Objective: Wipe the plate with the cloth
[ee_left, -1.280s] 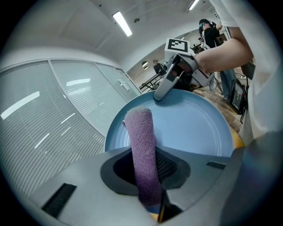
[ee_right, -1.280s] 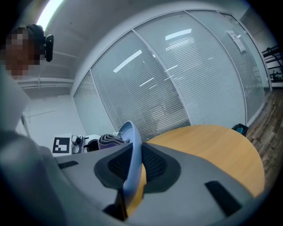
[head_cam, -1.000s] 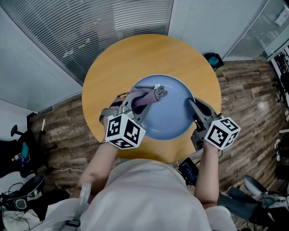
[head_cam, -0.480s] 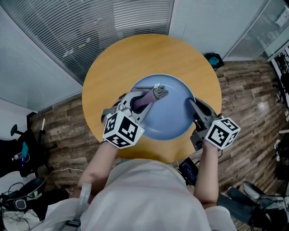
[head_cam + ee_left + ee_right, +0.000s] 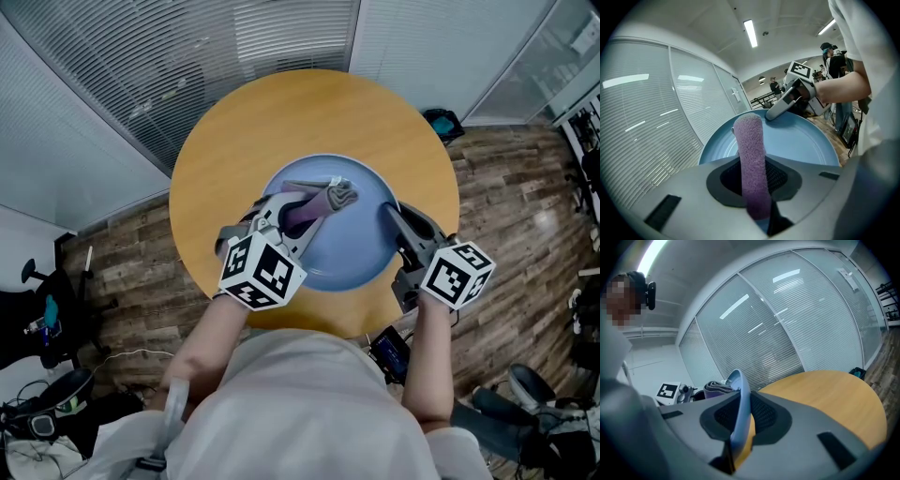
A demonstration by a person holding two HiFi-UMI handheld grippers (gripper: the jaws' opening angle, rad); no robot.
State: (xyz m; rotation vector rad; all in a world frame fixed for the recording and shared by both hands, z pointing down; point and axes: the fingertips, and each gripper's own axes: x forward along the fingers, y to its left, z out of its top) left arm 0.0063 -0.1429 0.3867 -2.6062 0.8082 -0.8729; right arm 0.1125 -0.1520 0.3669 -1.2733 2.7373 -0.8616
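A light blue plate (image 5: 361, 244) is held above the round wooden table (image 5: 253, 127). My right gripper (image 5: 394, 217) is shut on the plate's right rim (image 5: 739, 404), seen edge-on between its jaws. My left gripper (image 5: 286, 208) is shut on a rolled purple cloth (image 5: 752, 164); the cloth's free end (image 5: 336, 197) lies on the plate's upper middle. In the left gripper view the cloth reaches out over the plate (image 5: 806, 140), with the right gripper (image 5: 776, 111) at the far rim.
The table stands on a wood-plank floor (image 5: 511, 187) beside glass walls with blinds (image 5: 178, 56). A teal object (image 5: 442, 122) lies on the floor at the table's right. Cables and gear (image 5: 37, 412) sit at the lower left.
The left gripper has shifted the cloth's end slightly right across the plate. The right gripper and plate have hardly moved.
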